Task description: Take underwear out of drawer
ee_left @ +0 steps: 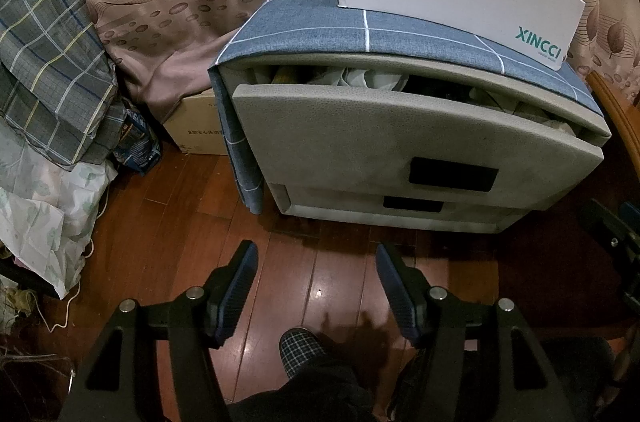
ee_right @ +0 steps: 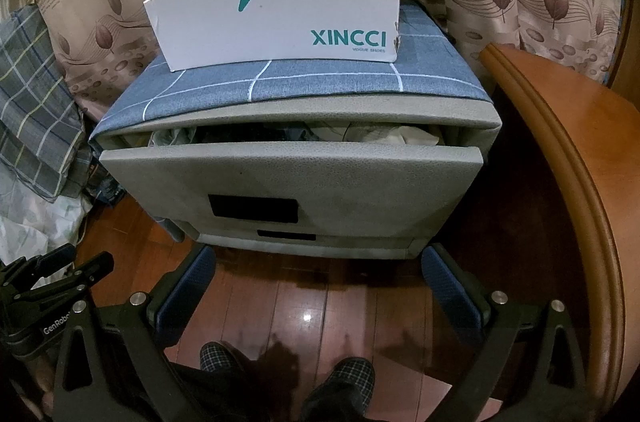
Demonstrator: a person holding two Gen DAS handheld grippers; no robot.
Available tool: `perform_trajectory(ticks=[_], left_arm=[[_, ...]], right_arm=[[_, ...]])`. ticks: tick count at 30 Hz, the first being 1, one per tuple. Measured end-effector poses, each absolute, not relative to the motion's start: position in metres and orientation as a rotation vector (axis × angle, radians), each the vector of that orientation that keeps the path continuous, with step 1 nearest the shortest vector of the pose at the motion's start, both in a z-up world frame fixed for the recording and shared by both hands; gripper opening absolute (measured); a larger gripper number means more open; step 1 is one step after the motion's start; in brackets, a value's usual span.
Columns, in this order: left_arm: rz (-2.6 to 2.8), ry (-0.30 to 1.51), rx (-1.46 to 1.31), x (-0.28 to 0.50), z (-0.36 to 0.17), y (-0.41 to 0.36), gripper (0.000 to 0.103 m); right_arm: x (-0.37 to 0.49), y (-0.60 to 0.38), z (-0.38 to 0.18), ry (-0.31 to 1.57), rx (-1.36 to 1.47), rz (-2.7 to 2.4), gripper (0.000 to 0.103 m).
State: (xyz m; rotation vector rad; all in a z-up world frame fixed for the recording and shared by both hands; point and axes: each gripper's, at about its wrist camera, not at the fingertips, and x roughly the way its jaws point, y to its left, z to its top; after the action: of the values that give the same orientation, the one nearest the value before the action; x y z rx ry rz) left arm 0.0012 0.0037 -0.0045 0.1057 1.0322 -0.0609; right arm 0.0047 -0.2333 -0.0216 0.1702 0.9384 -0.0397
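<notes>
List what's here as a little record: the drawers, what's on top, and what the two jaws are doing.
top drawer: partly open, clothes showing in the gap
lower drawer: shut
on top: blue cloth, white shoebox
left gripper: jaws open, empty, over the floor
right gripper: jaws open, empty

Ahead of your tongs, the glossy reddish-brown wooden plank floor [ee_right: 320, 306] carries a grey textured two-drawer cabinet [ee_right: 288, 182]. To their left, a plain cardboard carton [ee_left: 196, 126] and heaped plaid and white bedding [ee_left: 48, 126] lie on the same boards. Your checked slippers [ee_right: 352, 376] stand beneath them.
</notes>
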Motion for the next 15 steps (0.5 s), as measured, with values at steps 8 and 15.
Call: perform_trajectory(ticks=[8, 15], left_arm=[[-0.061, 1.026, 0.101, 0.0008, -0.0037, 0.004, 0.063], [-0.076, 0.992, 0.058, 0.0012, 0.0043, 0.0102, 0.063]], right_arm=[[0.0046, -0.2331, -0.0214, 0.935, 0.17, -0.04, 0.102], [0.0032, -0.2385, -0.0177, 0.921, 0.198, -0.039, 0.102]])
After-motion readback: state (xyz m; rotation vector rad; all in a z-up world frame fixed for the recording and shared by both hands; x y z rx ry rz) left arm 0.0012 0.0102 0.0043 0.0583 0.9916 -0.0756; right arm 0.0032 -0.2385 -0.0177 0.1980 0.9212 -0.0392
